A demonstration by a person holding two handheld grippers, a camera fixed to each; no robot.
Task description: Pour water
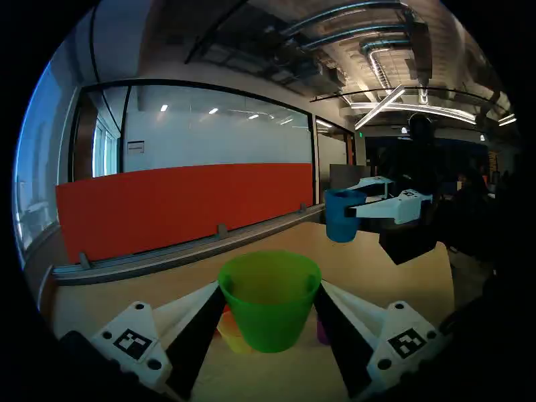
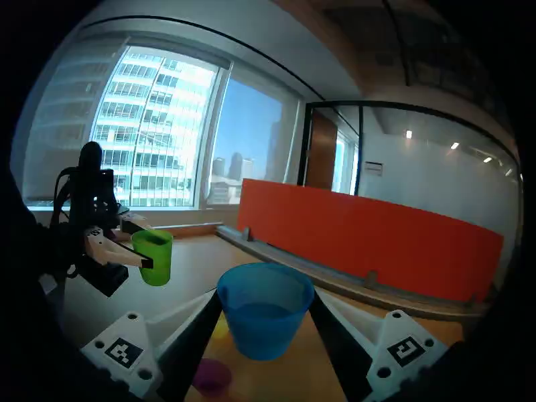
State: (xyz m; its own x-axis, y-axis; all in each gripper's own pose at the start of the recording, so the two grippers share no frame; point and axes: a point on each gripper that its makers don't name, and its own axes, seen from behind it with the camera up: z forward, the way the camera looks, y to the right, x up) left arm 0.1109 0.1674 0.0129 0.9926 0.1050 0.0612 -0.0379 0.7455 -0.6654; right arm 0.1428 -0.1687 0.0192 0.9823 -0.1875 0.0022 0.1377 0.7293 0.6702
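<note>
Left gripper view: the left gripper [image 1: 270, 293] clamps an upright green cup [image 1: 271, 320] above a wooden table [image 1: 382, 258]; a blue cup [image 1: 341, 220] hangs farther right. Right gripper view: the right gripper [image 2: 265, 299] grips that blue cup, water [image 2: 264, 312] inside, green cup far left.

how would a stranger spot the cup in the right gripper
Find the long orange panel beside the wooden table. In front of it, the right gripper clamps a blue cup in its jaws. The green cup in the left gripper, farther off, differs in colour.
</note>
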